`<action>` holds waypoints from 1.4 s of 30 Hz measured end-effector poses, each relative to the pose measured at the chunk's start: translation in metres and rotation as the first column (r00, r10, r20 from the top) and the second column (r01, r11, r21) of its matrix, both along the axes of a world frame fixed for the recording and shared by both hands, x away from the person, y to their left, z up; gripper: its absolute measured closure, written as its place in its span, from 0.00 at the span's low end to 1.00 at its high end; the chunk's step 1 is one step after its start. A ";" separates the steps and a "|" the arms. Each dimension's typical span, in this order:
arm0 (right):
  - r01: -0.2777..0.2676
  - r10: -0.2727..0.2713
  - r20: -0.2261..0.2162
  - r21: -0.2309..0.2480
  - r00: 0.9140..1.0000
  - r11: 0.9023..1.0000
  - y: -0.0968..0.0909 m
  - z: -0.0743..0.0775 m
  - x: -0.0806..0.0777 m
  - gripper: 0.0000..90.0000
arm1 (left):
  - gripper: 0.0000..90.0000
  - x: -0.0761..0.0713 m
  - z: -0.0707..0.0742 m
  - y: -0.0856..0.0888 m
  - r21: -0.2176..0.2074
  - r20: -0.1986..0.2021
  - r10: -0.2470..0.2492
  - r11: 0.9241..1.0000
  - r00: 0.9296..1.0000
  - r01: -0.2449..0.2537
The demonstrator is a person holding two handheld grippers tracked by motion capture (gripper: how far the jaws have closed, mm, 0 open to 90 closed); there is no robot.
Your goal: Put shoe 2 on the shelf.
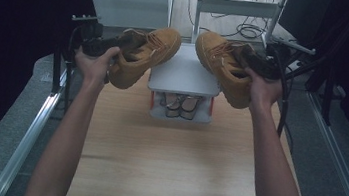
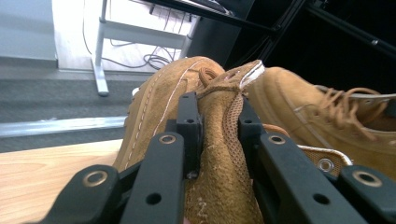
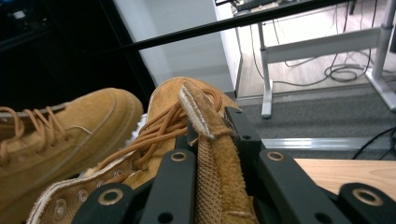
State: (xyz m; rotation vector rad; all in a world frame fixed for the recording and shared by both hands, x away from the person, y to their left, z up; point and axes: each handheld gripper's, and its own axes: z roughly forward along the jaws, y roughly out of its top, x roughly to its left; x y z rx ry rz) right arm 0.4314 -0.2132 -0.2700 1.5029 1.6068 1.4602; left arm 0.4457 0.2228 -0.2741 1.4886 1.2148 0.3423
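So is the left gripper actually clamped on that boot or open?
Clamped: the left gripper pinches the left boot's collar between both jaws.

- The shoes [image 1: 181, 105] under the small grey rack [image 1: 183, 74] are mostly hidden by its top.
- Left boot [image 2: 219, 154]: its heel is cut off at the near edge of the left gripper view.
- Right boot [image 3: 210, 140]: its sole is hidden in the right gripper view.

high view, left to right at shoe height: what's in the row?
left tongs → left tan boot → grey shoe rack top → right tan boot → right tongs. Each boot is clamped by its tongue in the tongs on its side and held up off the wooden table.
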 end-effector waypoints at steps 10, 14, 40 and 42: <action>0.017 -0.013 -0.053 0.074 0.998 0.997 0.029 0.001 0.040 0.91 | 0.86 0.030 0.005 -0.009 -0.068 -0.018 -0.024 0.997 1.000 0.022; 0.020 -0.016 -0.049 0.092 0.999 0.996 0.033 0.002 0.048 0.91 | 0.86 0.035 0.003 -0.012 -0.074 -0.028 -0.026 0.997 0.999 0.024; -0.044 0.045 -0.176 0.011 0.983 0.999 0.035 -0.017 0.096 0.79 | 0.74 0.091 -0.022 -0.005 -0.162 -0.150 -0.144 0.980 0.978 0.119; -0.050 0.053 -0.167 0.022 0.984 0.998 0.035 -0.018 0.095 0.78 | 0.73 0.094 -0.024 -0.002 -0.186 -0.163 -0.154 0.975 0.975 0.123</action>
